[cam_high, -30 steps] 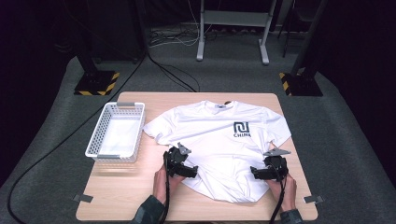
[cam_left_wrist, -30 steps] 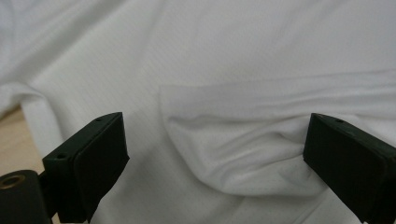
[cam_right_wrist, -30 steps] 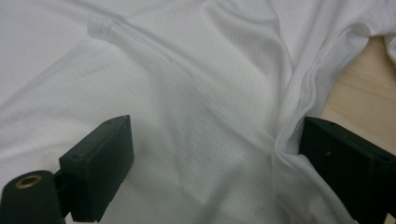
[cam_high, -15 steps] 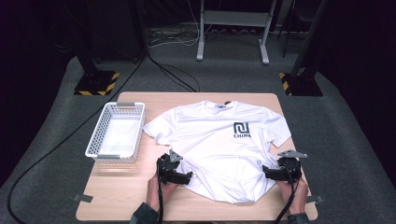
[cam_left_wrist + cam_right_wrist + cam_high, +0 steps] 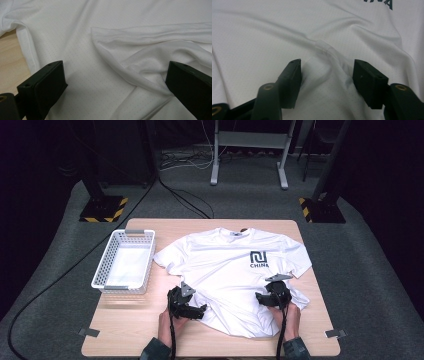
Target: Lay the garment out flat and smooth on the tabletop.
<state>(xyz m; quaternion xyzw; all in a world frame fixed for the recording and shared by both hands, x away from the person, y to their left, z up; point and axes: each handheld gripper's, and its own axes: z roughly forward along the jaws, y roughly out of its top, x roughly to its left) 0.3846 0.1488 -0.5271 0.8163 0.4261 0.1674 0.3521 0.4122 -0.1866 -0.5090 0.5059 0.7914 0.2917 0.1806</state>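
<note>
Moved since the earlier frames: right gripper (image 5: 274,296), in from the right edge of the table (image 5: 150,327) onto the lower right part of the shirt (image 5: 225,270); its jaws have just been closing and stand half shut, with a raised ridge of cloth (image 5: 325,53) between them, the pads (image 5: 293,75) not plainly pressing it. Left gripper (image 5: 189,309), shifted slightly along the shirt's lower left edge; jaws wide open over a loose fold (image 5: 140,62), nothing held.

Reading: a pinch on the hem side is likely under way, probably to fold or lift the shirt; the grip is not yet made on either side.

Shirt: white, short-sleeved, lying flat and face up across the middle of the table, collar toward the far edge, dark logo (image 5: 258,258) on the chest, hem at the near edge.

Basket (image 5: 102,275): white, slotted, empty, at the left edge, apart from the shirt's left sleeve.

Table: pale wood, tape tabs at the near corners.

Room: grey carpet, dark surround, cables on the floor, a metal stand (image 5: 248,140) behind, two bases with yellow-black striping.
</note>
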